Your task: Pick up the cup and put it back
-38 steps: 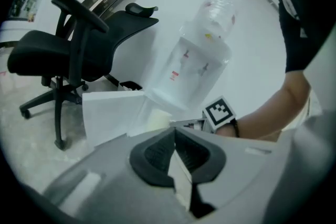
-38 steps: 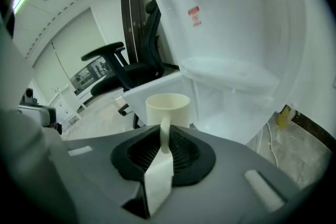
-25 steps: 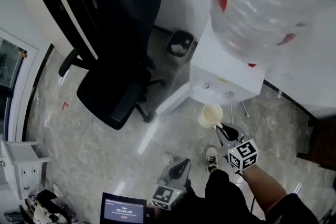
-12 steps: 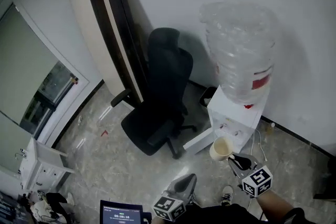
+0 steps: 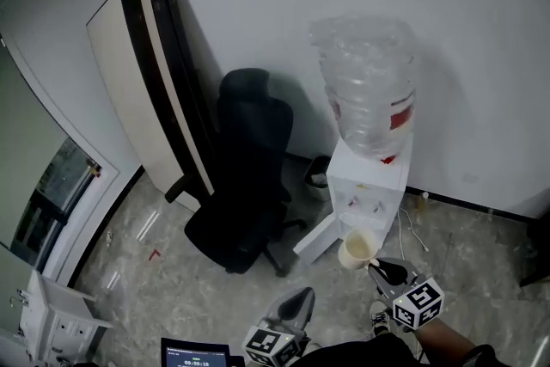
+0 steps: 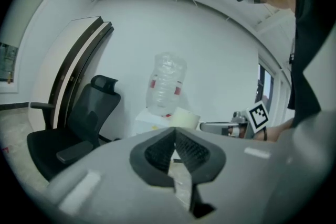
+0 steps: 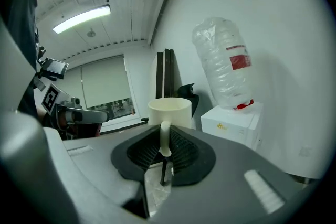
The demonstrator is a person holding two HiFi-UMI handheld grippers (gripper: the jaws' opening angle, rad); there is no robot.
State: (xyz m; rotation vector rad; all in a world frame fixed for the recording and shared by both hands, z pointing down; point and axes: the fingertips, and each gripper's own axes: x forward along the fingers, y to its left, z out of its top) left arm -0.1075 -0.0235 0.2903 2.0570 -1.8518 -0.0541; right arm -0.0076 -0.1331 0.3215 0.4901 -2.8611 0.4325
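The right gripper point(image 5: 376, 267) has its jaws closed on the handle of a cream cup point(image 5: 357, 249). In the right gripper view the thin handle point(image 7: 165, 136) stands upright between the two ribbed black pads point(image 7: 181, 148), which press it from either side, and the cup's body point(image 7: 169, 112) sits just past the fingertips with its mouth up. From the head view the cup hangs in the air, clear of the marbled floor point(image 5: 172, 262). It is just in front of the lower part of a white water dispenser point(image 5: 378, 176), which carries a large clear water bottle point(image 5: 365, 86) with a red label. The left gripper point(image 5: 302, 298) is lower in that view and to the left, well apart from the cup. In its own view its jaws meet at the tips with nothing between them point(image 6: 175, 136). Beyond them appear the cup point(image 6: 185, 119) and the right gripper point(image 6: 223, 127) with its marker cube. A black office chair point(image 5: 245, 176) stands left of the dispenser, and behind it a cream and dark folded panel point(image 5: 150, 73) leans against the white wall. A small dark waste bin point(image 5: 317, 173) sits on the floor between chair and dispenser. A screen showing a timer point(image 5: 196, 354) lies at the bottom edge.
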